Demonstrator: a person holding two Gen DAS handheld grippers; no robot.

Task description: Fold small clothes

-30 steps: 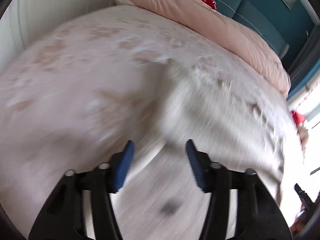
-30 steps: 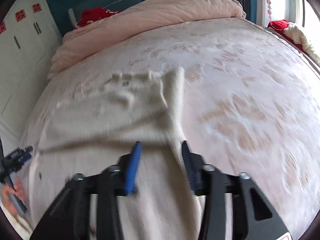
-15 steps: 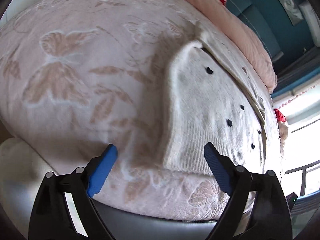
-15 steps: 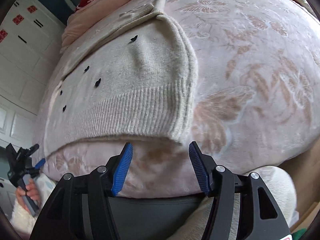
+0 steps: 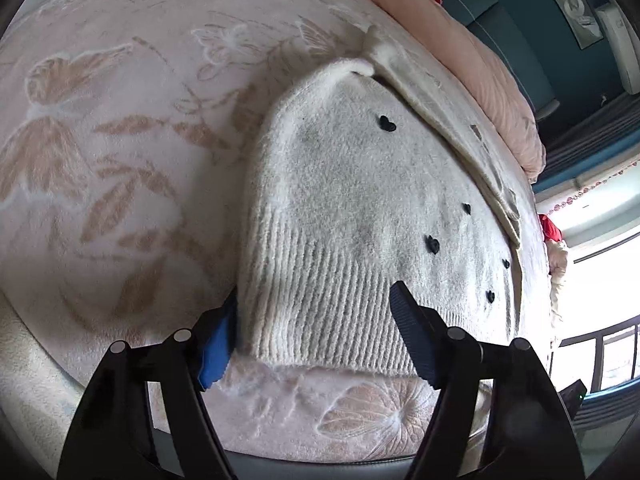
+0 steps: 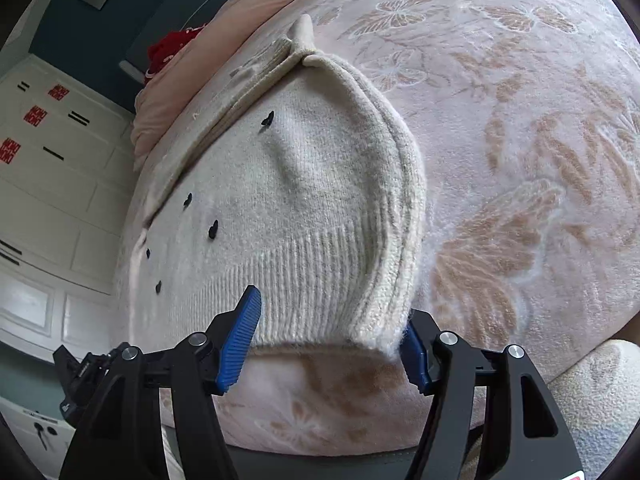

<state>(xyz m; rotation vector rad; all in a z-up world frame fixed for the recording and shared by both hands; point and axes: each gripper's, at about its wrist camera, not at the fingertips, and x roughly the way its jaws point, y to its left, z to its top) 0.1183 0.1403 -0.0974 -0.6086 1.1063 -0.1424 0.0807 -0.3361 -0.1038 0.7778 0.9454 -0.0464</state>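
A cream knitted cardigan (image 5: 360,208) with small black heart buttons lies flat on the pink butterfly blanket (image 5: 100,160), its ribbed hem toward me. It also shows in the right wrist view (image 6: 304,200). My left gripper (image 5: 316,332) is open, its jaws straddling the hem's left corner; the left blue pad (image 5: 216,344) sits beside the edge. My right gripper (image 6: 332,340) is open, straddling the hem's right corner, with the right pad (image 6: 414,354) partly hidden behind the knit.
A pink duvet (image 5: 460,48) and a red item (image 6: 172,48) lie at the bed's far end against a teal headboard. White cupboards (image 6: 48,184) stand to the left. The bed's near edge (image 5: 320,456) is just below the grippers.
Both grippers have moved forward to the hem; each now straddles a hem corner. The left jaws have narrowed and the right jaws have widened. The cardigan lies as before.
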